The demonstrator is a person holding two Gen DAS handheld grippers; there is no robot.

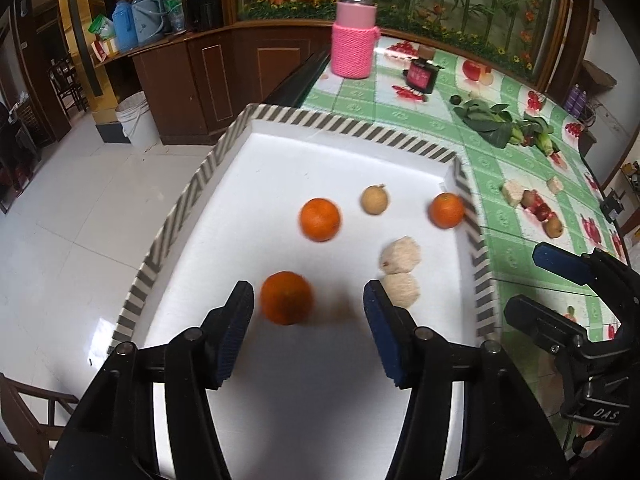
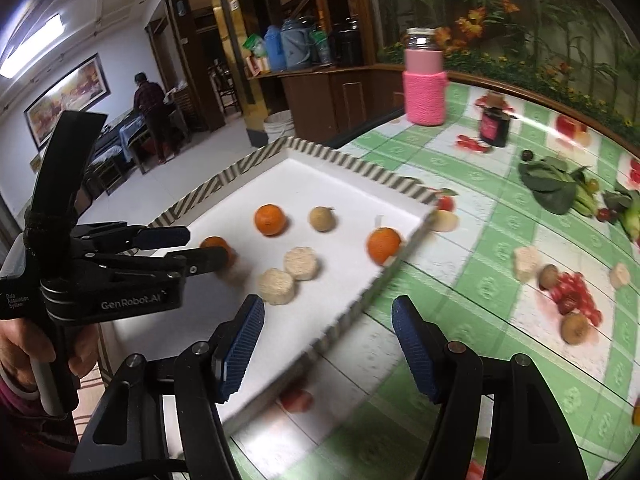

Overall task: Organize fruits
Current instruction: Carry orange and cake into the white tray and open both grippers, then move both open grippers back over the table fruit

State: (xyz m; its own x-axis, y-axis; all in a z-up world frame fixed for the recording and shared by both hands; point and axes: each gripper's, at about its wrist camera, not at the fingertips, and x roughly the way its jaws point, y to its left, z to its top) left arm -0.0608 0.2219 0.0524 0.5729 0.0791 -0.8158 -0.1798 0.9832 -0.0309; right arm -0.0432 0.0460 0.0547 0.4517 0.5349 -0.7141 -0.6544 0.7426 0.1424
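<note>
The white tray [image 1: 280, 160] with striped rim is sitting at the table's edge, holding three oranges, one small brown fruit [image 1: 375, 199] and two pale peeled pieces [image 1: 400, 258] lying together. The left gripper [image 1: 308, 300] is hovering wide open over the nearest orange [image 1: 286, 298], not pressing it. The right gripper [image 2: 328, 316] is standing wide and empty above the tray's near rim. More fruit [image 2: 575, 327] is lying loose on the tablecloth [image 2: 480, 216].

Home dining room, fruit-print tablecloth [image 1: 404, 112], wooden cabinets [image 1: 224, 76], thermos jugs [image 1: 146, 16], tiled floor [image 1: 68, 208]
</note>
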